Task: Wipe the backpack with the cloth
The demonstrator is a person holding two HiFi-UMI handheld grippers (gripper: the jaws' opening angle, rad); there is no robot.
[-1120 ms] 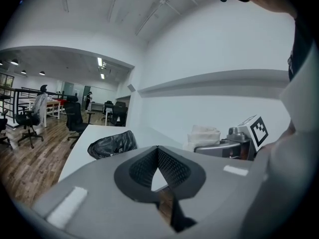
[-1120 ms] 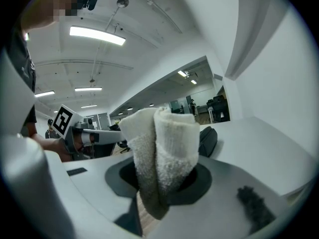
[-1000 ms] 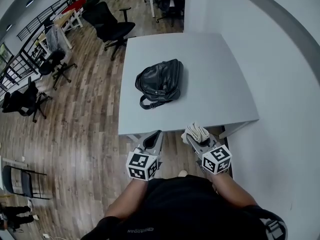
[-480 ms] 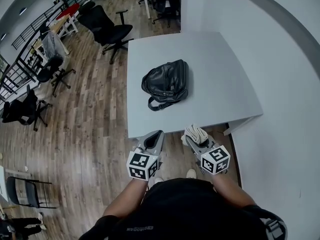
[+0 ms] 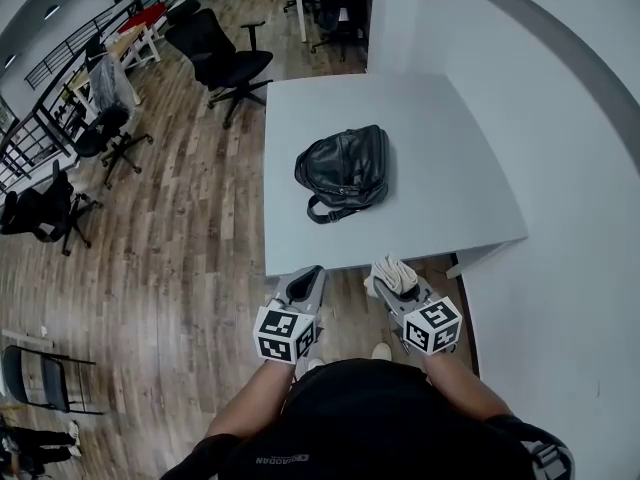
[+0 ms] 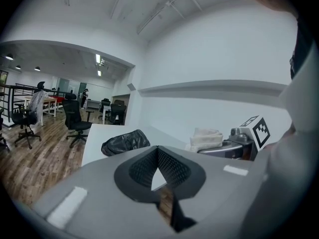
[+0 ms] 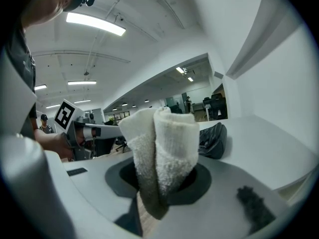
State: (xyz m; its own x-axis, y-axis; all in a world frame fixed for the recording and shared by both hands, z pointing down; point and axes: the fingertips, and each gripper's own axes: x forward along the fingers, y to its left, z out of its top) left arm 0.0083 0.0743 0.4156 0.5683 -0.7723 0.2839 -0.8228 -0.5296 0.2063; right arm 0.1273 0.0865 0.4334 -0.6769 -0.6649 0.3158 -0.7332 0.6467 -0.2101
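A black leather-like backpack (image 5: 345, 168) lies slumped mid-surface (image 5: 440, 138). It looks soft, fairly light and probably slick, and its strap loop (image 5: 322, 211) seems the surest hold. Well short of the backpack, the right tool (image 5: 390, 280) clamps a folded white cloth (image 7: 167, 143), limp and absorbent. The left tool (image 5: 303, 283) is closed, empty. No brand is legible.

Black soft backpack (image 5: 343, 171) of leather-look material: glossy, creased, catching highlights. Folded off-white terry cloth (image 7: 162, 148), rough, looped and matt. White rectangular table (image 5: 440, 198), smooth and matt. Brown plank wood floor (image 5: 170, 228) with a faint sheen. Grey left gripper (image 6: 158, 151) in matt plastic, with black ribbed pads (image 6: 142, 168) inside.
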